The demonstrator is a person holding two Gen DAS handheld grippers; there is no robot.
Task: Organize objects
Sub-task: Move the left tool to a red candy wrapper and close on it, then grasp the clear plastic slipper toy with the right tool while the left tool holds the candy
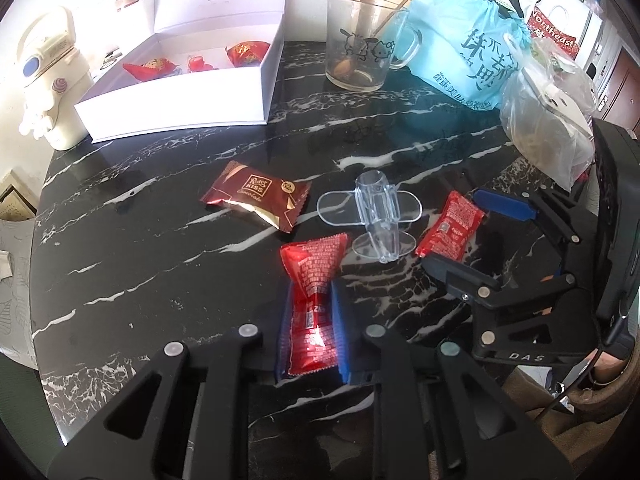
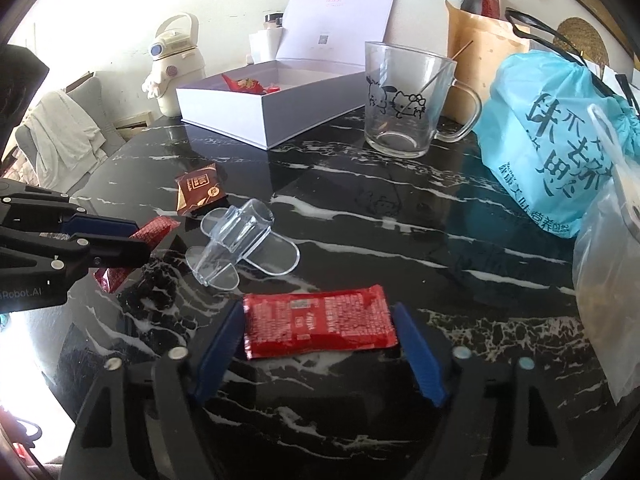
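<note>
A red packet (image 1: 314, 304) is clenched between the left gripper (image 1: 312, 308) fingers. Another red packet (image 2: 318, 322) is straddled by the right gripper (image 2: 318, 340), fingers spread, on the counter (image 2: 400, 216).

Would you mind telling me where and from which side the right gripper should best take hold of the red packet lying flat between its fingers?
Probably across the middle of the red packet, coming down from above. It lies flat on the marble table with its long side spanning the gap of the open right gripper, so turning the gripper to pinch the shorter width looks easier.
</note>
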